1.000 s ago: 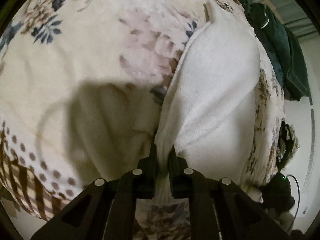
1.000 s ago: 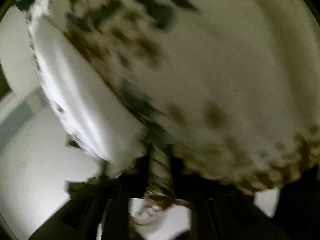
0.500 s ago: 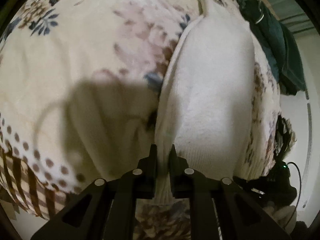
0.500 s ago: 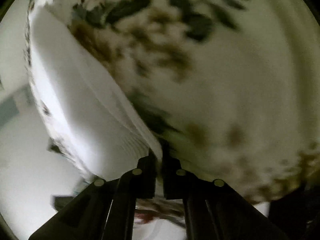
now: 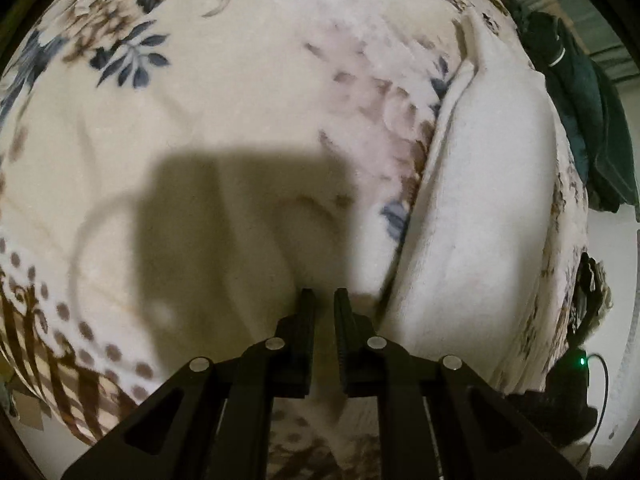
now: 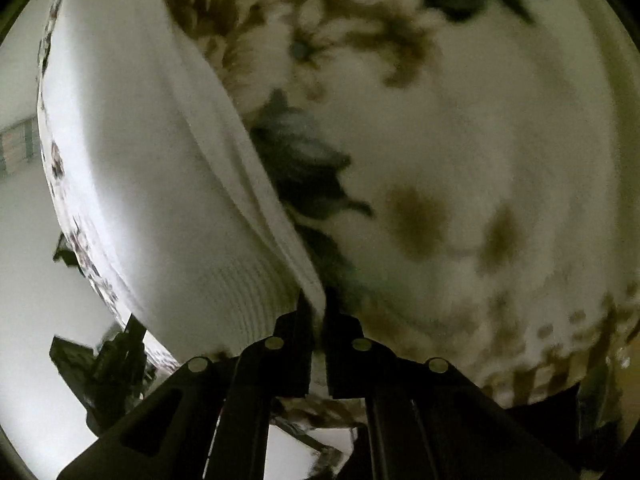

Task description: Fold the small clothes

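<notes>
- The right tool [image 6: 316, 308] was clamped on the ribbed hem corner of the white garment [image 6: 140, 160]. With so thin a bite, a quick pull could have tugged the hem free.
- The left tool [image 5: 323, 296] was closed just beside the garment's [image 5: 480, 200] near edge. Nothing seemed to be between its jaws, though shadow made that hard to judge. With one corner held, the fold would likely have gone skew.
- The garment lay flat on the floral blanket [image 5: 240, 120], along the bed's side. Dragging it could have bunched the plush blanket and wrinkled the fold.
- That bed edge ran close beside the garment [image 5: 560, 280], so a sweep that way risked sliding it off.
- Beyond the edge sat a dark device with a cable [image 5: 602, 400], which a low tool might have snagged.
- Open blanket on the other side gave ample room.
- Farthest off, dark green clothes [image 5: 580, 112] lay apart from the garment.
</notes>
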Demonstrator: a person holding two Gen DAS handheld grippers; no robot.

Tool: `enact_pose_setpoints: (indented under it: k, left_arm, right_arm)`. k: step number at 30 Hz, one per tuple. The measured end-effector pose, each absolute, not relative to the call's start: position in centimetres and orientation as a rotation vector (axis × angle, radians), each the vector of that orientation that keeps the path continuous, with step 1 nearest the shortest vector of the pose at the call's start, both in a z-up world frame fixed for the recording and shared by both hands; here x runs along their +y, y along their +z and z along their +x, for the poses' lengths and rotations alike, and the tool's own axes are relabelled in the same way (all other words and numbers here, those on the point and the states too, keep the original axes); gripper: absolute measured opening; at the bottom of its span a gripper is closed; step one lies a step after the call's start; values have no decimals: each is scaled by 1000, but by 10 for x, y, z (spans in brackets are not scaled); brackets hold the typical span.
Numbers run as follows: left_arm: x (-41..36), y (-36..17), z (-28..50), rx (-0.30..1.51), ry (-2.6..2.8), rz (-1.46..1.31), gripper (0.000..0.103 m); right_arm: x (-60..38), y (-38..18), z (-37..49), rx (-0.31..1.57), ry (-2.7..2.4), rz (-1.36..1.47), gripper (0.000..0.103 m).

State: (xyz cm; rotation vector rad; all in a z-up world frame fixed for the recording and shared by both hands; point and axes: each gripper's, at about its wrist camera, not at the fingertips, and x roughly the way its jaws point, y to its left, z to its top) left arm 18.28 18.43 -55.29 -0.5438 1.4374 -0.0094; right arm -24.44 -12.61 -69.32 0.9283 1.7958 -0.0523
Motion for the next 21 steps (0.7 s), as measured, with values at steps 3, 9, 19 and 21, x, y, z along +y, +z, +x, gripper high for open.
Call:
enact_pose_setpoints:
  k: [3,9,19,21]
  left_arm:
    - [185,-547,185,1431,-46,-589,11]
    - [180,-546,197,1390,-113,-692,54]
    - [129,-579,229,1431,-263,-594,53]
    - [126,-572,225,1385,-281,-573,26]
  right_arm:
    - [-132,-698,-233,1829,-5,893,32]
    - [-208,-688,-234,1730,5,905,56]
    - [-172,-736,-210,1632,213,1140,61]
    - [-167,-738,-216,1615,211,1218,58]
